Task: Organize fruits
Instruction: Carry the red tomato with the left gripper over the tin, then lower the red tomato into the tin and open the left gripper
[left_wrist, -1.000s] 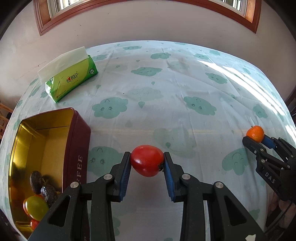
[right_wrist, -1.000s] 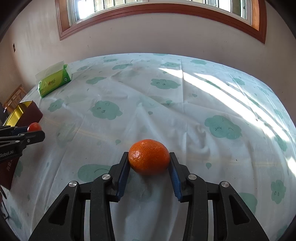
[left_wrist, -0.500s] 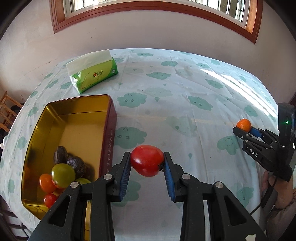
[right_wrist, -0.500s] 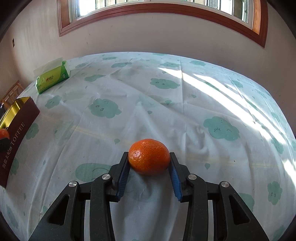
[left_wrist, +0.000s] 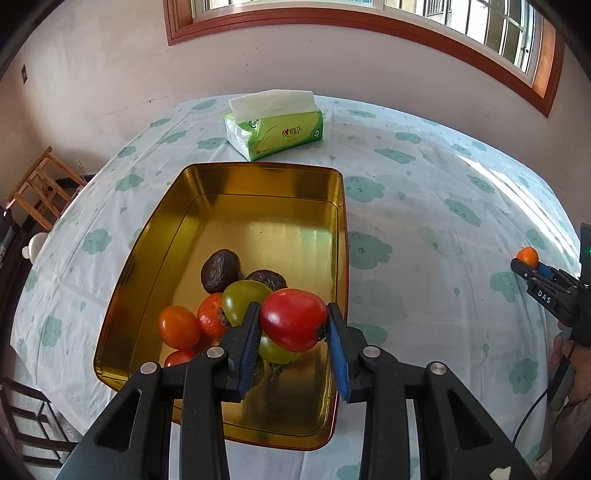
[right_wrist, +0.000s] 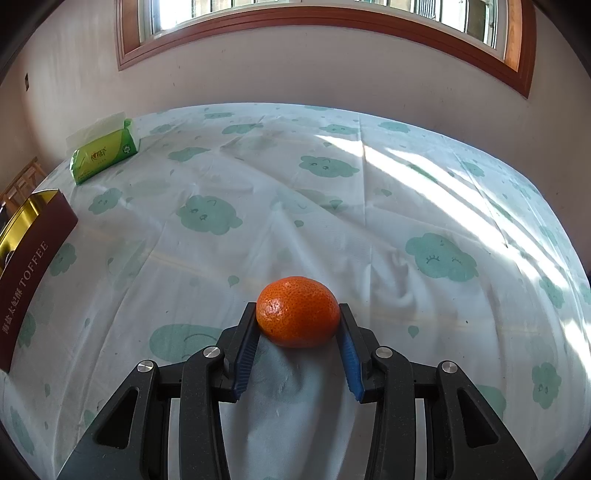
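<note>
Tomato (left_wrist: 293, 319), red and glossy, sits clamped in the left hand-held gripper (left_wrist: 291, 325) above the near right part of the gold tin (left_wrist: 258, 177), over the fruit already piled there. Best to lower it toward the bare floor of the tin just beyond the pile, then part the jaws gently so it doesn't roll. Right hand-held gripper (right_wrist: 297, 325) is clamped on the mandarin (right_wrist: 298, 312), resting on the tabletop (right_wrist: 332, 192) well right of the tin.

The left gripper (left_wrist: 291, 325) and its tomato (left_wrist: 293, 319) hide part of the green fruit (left_wrist: 277, 349) and a dark item beneath in the tin (left_wrist: 258, 181). In the right view the tin (right_wrist: 22, 258) is cut off by the left edge, contents unseen. The hand (left_wrist: 576, 369) at the right edge is cropped.
</note>
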